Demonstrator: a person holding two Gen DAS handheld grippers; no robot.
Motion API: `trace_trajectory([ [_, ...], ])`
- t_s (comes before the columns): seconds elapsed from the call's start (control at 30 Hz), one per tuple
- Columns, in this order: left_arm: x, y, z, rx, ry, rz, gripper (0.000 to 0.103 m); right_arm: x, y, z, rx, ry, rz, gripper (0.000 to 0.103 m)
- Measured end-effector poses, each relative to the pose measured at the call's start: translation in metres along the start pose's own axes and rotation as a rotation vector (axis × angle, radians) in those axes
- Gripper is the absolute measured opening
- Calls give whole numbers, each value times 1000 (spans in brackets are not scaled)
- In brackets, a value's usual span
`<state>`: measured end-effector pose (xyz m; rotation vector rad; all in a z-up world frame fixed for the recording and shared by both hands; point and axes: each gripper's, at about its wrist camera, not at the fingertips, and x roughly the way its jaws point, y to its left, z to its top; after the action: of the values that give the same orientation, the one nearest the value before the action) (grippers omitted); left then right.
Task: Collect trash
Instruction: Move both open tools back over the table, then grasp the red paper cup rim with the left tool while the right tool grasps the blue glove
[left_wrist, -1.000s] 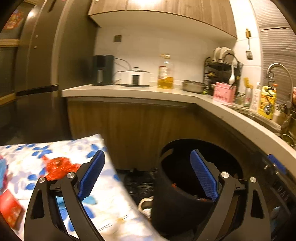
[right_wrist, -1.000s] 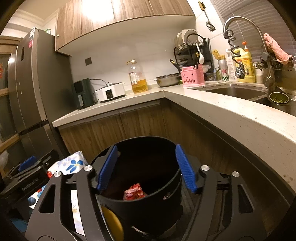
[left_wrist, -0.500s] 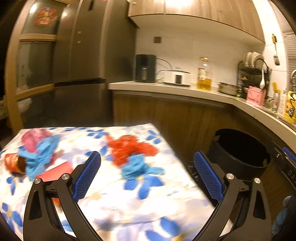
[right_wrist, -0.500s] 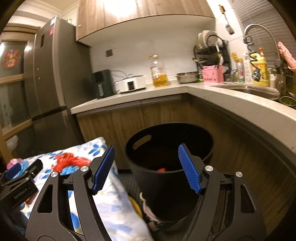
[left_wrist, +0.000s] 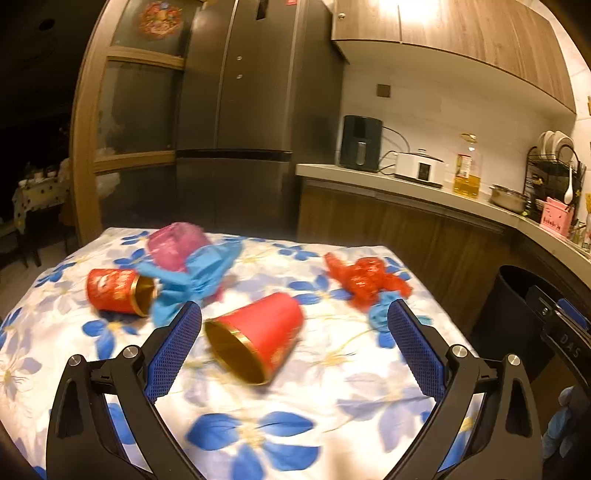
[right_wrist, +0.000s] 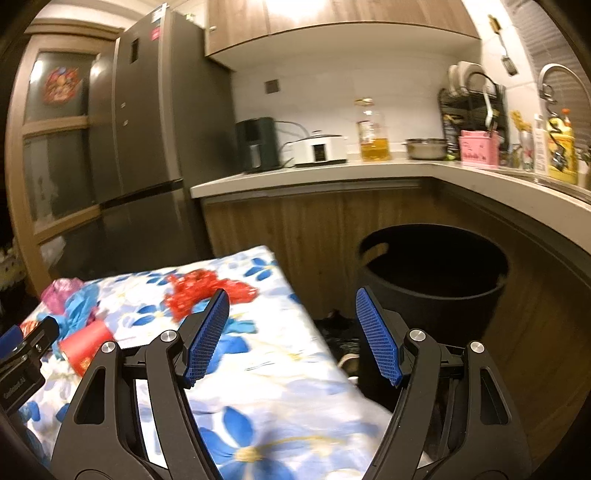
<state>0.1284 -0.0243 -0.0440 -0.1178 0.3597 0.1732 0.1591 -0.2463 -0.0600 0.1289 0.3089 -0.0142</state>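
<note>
A table with a blue-flowered cloth (left_wrist: 332, 373) holds the trash. A red paper cup (left_wrist: 258, 338) lies on its side, gold mouth toward me, just ahead of my open left gripper (left_wrist: 291, 325). Behind it lie a second red cup (left_wrist: 114, 291), a crumpled blue paper (left_wrist: 199, 278), a pink wrapper (left_wrist: 177, 243) and a crumpled red wrapper (left_wrist: 365, 280). My right gripper (right_wrist: 290, 314) is open and holds nothing, over the table's right edge (right_wrist: 321, 354). The black bin (right_wrist: 432, 284) stands right of the table, also seen as the bin (left_wrist: 513, 295) in the left wrist view.
A dark fridge (left_wrist: 251, 110) stands behind the table. The counter (right_wrist: 332, 173) carries a black appliance (right_wrist: 258, 144), a white cooker (right_wrist: 319, 147), an oil bottle (right_wrist: 373, 133), a steel bowl (right_wrist: 424, 147) and a dish rack (right_wrist: 469, 107). Dark clutter (right_wrist: 340, 328) lies on the floor between table and bin.
Both grippers swung left, away from the bin and toward the table. The left view now faces the trash on the cloth; the bin has slid to the right in both views.
</note>
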Motion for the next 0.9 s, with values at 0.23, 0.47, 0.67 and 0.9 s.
trace_trajectory([
  [0.23, 5, 28, -11, -24, 33, 22, 96, 9, 42, -12, -41, 19, 58, 71],
  [0.47, 27, 40, -20, -70, 106, -19, 85, 21, 60, -19, -50, 41, 84, 71],
  [0.67, 49, 28, -21, -30, 152, -20, 73, 34, 60, -20, -27, 52, 63, 71],
  [0.9, 73, 22, -27, -23, 239, -65, 36, 57, 65, -19, -36, 71, 50, 71],
])
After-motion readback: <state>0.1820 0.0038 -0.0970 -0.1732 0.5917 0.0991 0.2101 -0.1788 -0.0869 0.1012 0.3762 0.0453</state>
